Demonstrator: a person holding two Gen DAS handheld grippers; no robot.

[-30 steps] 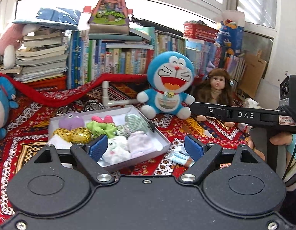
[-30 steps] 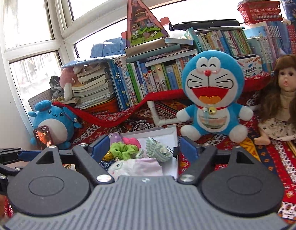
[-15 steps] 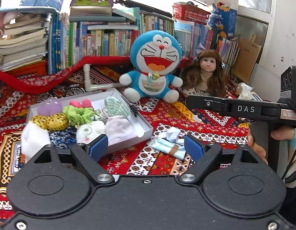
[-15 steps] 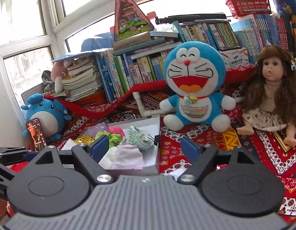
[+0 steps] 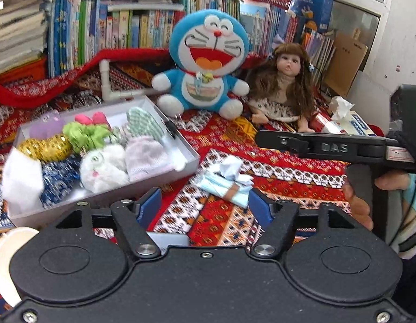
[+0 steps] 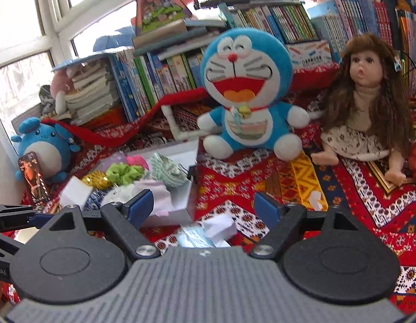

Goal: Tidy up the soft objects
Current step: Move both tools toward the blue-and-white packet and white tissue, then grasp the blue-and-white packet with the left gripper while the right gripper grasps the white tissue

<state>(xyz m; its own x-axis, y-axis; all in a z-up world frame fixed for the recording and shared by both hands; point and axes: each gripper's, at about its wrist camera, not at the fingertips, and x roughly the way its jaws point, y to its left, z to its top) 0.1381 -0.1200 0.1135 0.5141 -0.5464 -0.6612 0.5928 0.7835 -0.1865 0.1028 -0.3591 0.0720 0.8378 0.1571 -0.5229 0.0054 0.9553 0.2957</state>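
Both cams have tipped down and moved in vs a second ago: windows mostly out of the left view, patterned cloth [image 5: 275, 167] fills more of the frame.

Left gripper [image 5: 204, 208]: jaws closing, narrower than a second ago, nothing between the pads, only cloth behind. Pale blue tissue pack [image 5: 225, 180] lies on the cloth just beyond the right pad, not touched; earlier it was half hidden by that pad.

Right gripper [image 6: 204, 207]: fingers spread wide, same width as before, empty. Tissue pack [image 6: 205, 232] now shows low between them, near the body.

Soft items sit in the white box [image 5: 186, 152], left of the pack: green scrunchie [image 5: 85, 136], gold scrunchie [image 5: 46, 148], white fluffy toy [image 5: 103, 168], pink cloth [image 5: 146, 157], striped cloth [image 5: 143, 121]. Contents unchanged.

Far side: blue cat plush [image 5: 205, 62], doll [image 5: 286, 86] to its right, books [image 5: 121, 29] behind. Right gripper's arm [image 5: 329, 148] crosses the left view's right edge, the person's hand [image 5: 361, 199] under it.
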